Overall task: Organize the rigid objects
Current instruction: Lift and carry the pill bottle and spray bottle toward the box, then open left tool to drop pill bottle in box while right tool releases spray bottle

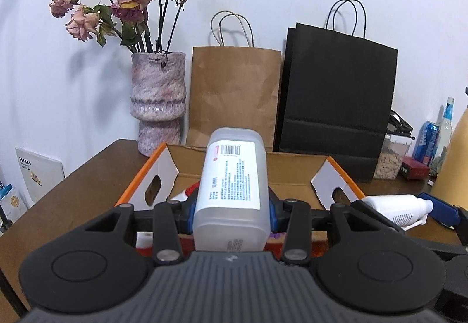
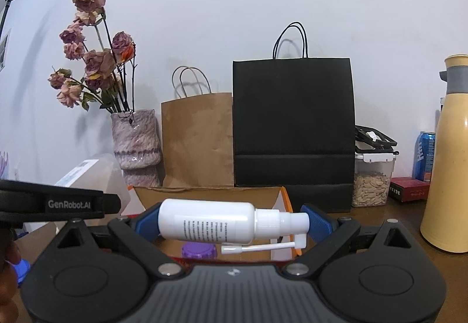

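On the wood table: I see a cardboard box (image 1: 292,176), flaps up, white-faced with orange edges and oval hand-holes.
Table: brown wood (image 1: 87,185), smooth, matte.
Jug: translucent plastic (image 1: 234,185), squarish with rounded corners, a white printed label and barcode on its upper face; it lies lengthwise along my left tool and points out over the box.
Left gripper: (image 1: 231,211) blue pads pressed against the jug's two sides, so it is clamped on the jug, about half apart.
Spray bottle: glossy white plastic (image 2: 206,220), a round cylinder with fine print, a ribbed collar and a thin nozzle tube folded beneath; it lies crosswise, cap toward my right.
Right gripper: (image 2: 231,223) blue pads bear on the bottle's base and its cap end, clamped on it with fingers wide; it is held above the near edge of the box.
Purple cap: ribbed, round (image 2: 199,250), showing below the bottle, inside the box as far as I can tell.
Vase: mottled pink-grey ceramic (image 1: 158,100), glazed, waisted, holding dried roses (image 1: 125,1) on dark stems.
Brown bag: kraft paper (image 1: 234,94), creased, twine handles, against the wall behind the box.
Black bag: matte paper (image 1: 336,100), cord handles, just beside the brown one.
Flask: pale yellow (image 2: 447,171), tall, grey band, at my right.
Tub: clear plastic (image 2: 371,179), filled with pale seeds.
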